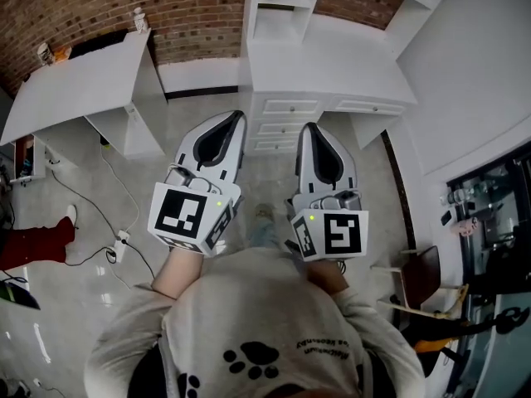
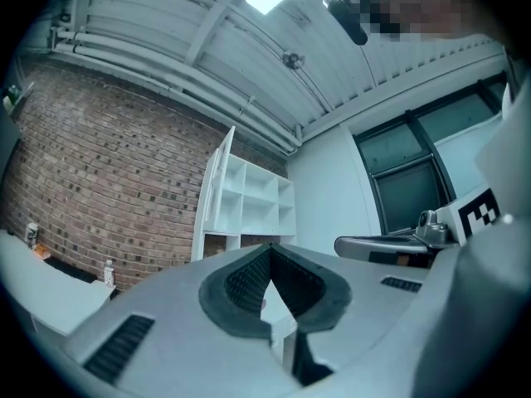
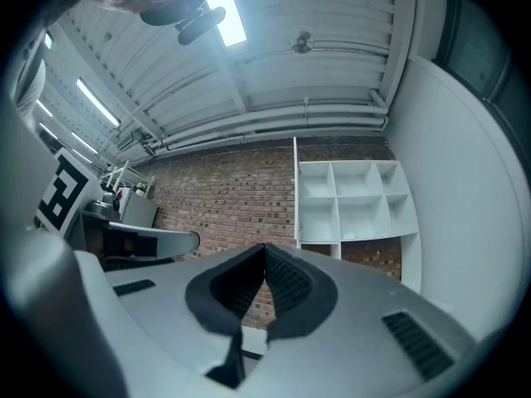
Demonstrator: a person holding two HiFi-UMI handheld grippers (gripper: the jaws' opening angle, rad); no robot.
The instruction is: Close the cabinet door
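1. The door (image 2: 217,191) is a tall white panel, its long axis upright. It stands ajar at the left edge of the cabinet (image 2: 261,201) in the centre of the left gripper view. The right gripper view shows it only as a thin edge (image 3: 295,191).
2. In the head view the cabinet (image 1: 282,25) sits at top centre, above a white table (image 1: 332,73) with drawers (image 1: 286,127). A brick wall (image 1: 191,15) is behind it.
3. The left claw (image 1: 236,118) and right claw (image 1: 309,129) lie side by side in mid-frame. Both aim toward the cabinet, well apart from it and touching nothing.
4. Both claws are clenched and empty: in each gripper view the pads meet at the tips with nothing between them.
5. The door lies ahead of and above both claws, closer to the left claw's line than the right's. I judge the left claw the nearer, and better placed to push the panel's outer face toward frame right.
6. The door is open and the approach is not yet complete.
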